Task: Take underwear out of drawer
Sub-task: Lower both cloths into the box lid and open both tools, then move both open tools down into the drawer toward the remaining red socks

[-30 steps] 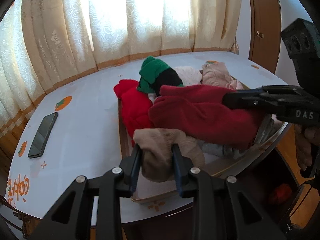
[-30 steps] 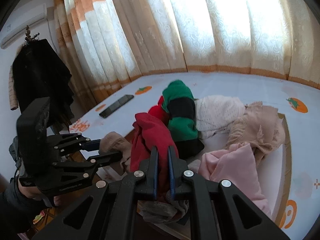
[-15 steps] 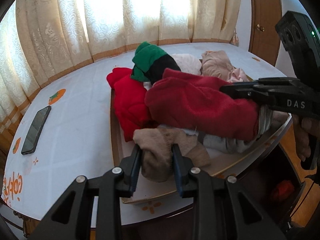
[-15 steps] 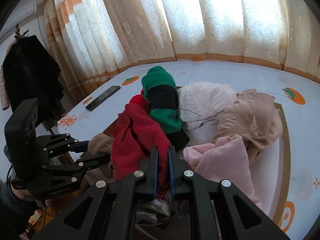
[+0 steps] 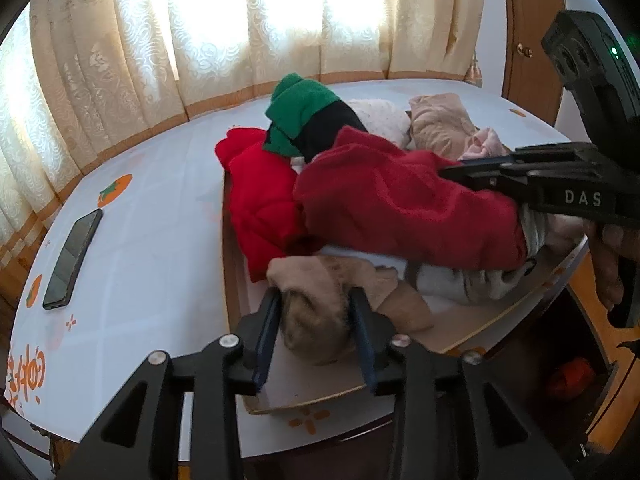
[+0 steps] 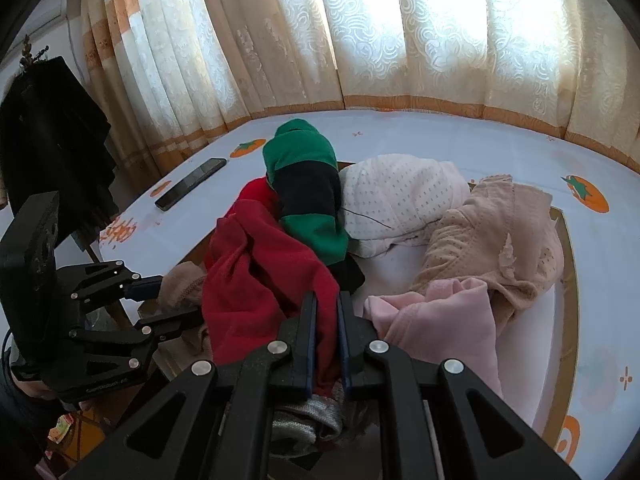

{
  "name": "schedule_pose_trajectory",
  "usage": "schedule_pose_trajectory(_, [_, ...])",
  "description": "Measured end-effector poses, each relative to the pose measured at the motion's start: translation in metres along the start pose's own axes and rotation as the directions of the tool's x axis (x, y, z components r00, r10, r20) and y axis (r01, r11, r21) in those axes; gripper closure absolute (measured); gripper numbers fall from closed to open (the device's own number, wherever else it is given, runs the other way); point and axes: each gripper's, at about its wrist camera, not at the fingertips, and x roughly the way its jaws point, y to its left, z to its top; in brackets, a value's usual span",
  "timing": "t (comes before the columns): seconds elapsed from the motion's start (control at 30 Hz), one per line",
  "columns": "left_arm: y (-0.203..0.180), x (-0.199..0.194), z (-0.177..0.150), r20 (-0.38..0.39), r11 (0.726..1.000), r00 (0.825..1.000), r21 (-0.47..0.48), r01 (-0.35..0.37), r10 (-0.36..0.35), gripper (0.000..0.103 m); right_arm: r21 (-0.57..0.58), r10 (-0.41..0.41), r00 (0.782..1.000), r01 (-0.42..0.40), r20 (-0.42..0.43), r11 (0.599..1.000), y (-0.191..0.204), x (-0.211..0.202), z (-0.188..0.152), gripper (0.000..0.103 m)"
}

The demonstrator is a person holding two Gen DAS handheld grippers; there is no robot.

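Far left, a phone (image 5: 73,258) lies flat on the white tablecloth (image 5: 160,216), well apart from the clothes. Keep it out of your swing.

Your left gripper (image 5: 316,332) straddles a tan bundle (image 5: 320,300) at the near-left corner of the tray (image 5: 472,332). Its jaws are opening at this moment. The bundle sits between the pads and bulges past both; whether they press on it I cannot tell. If this is a release, let the cloth settle fully before you draw back, so no fold snags a pad.

Middle: a bright red piece (image 5: 260,204), then a green-and-black roll (image 6: 308,192) riding on top, with a white dotted garment (image 6: 396,204) behind.

Your right gripper (image 6: 326,332) is clamped nearly shut on the dark red garment (image 6: 264,280), a thin fold pinched between the pads. The rest drapes over grey cloth (image 6: 308,424) below.

- The underwear all lies heaped in or over the tray on the table.
- Lift the dark red piece up before pulling sideways; it probably overlaps the roll and could drag it.
- Thin pinch: judged prone to slip, so move slowly.

Right side: a beige garment (image 6: 496,240) and a pink one (image 6: 444,320), untouched.
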Motion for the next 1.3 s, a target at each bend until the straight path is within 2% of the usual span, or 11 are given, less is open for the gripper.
schedule_pose_trajectory(0.17, [0.001, 0.000, 0.000, -0.002, 1.000, 1.000, 0.002, 0.000, 0.000, 0.061, 0.002, 0.003, 1.000, -0.003, -0.004, 1.000, 0.000, -0.001, 0.002, 0.091])
schedule_pose_trajectory(0.3, [0.001, -0.002, 0.000, -0.003, 1.000, 1.000, 0.000, -0.002, 0.002, 0.049, -0.006, 0.004, 1.000, -0.004, 0.004, 1.000, 0.002, -0.006, 0.002, 0.089])
schedule_pose_trajectory(0.4, [-0.001, -0.005, -0.003, -0.001, 1.000, 1.000, 0.001, 0.000, 0.000, 0.041, 0.000, -0.003, 1.000, 0.003, 0.017, 1.000, 0.002, -0.012, 0.002, 0.074])
schedule_pose_trajectory(0.47, [-0.001, -0.007, -0.004, 0.005, 1.000, 1.000, -0.001, -0.002, 0.002, 0.036, 0.003, -0.004, 1.000, 0.004, 0.030, 1.000, 0.003, -0.017, 0.001, 0.052])
schedule_pose_trajectory(0.53, [-0.002, -0.010, -0.005, 0.010, 1.000, 1.000, -0.003, -0.006, 0.006, 0.032, -0.004, -0.006, 0.999, 0.007, 0.045, 1.000, 0.005, -0.022, -0.001, 0.046])
schedule_pose_trajectory(0.83, [-0.001, -0.021, -0.009, 0.029, 1.000, 1.000, -0.019, -0.006, 0.007, 0.025, -0.007, -0.015, 0.998, 0.015, 0.068, 1.000, 0.011, -0.035, -0.009, 0.044])
schedule_pose_trajectory(0.97, [-0.003, -0.027, -0.011, 0.037, 1.000, 0.999, -0.015, -0.003, 0.004, 0.024, -0.020, -0.015, 0.995, 0.017, 0.097, 1.000, 0.016, -0.048, -0.014, 0.039])
schedule_pose_trajectory(1.3, [-0.016, -0.047, -0.018, 0.066, 1.000, 0.998, 0.007, 0.008, -0.009, 0.018, -0.088, 0.010, 0.993, 0.000, 0.120, 0.996, 0.039, -0.083, -0.036, 0.038])
